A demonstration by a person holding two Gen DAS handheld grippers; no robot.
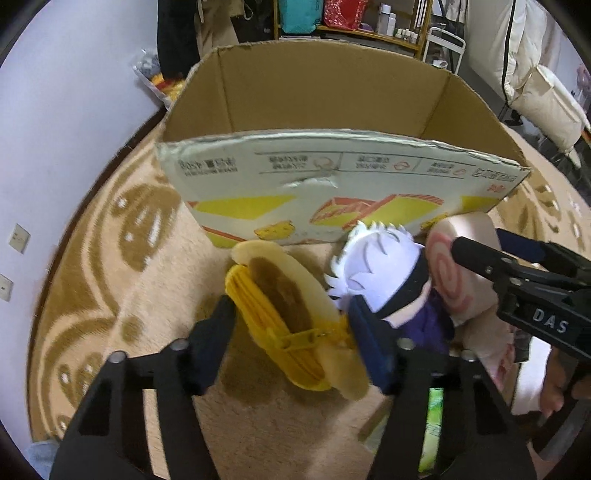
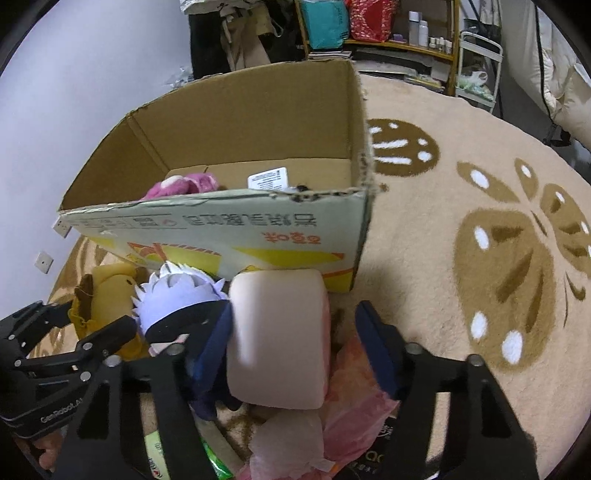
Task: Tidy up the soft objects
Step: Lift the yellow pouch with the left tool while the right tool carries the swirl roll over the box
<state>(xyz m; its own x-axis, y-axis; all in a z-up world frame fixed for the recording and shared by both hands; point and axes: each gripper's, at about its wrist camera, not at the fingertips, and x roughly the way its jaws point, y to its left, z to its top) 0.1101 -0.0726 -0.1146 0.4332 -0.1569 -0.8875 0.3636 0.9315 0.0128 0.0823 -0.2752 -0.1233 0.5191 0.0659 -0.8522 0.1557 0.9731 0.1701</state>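
An open cardboard box stands on the rug; in the right wrist view the box holds a pink plush. In front of it lie a yellow plush, a white-haired doll and a pink roll cushion. My left gripper is open with its fingers on either side of the yellow plush. My right gripper is open around the roll cushion, left finger between it and the doll. The yellow plush lies left.
A beige rug with brown patterns covers the floor. Plastic bags and packets lie under my right gripper. A white wall is at left. Shelves and a white cart stand behind.
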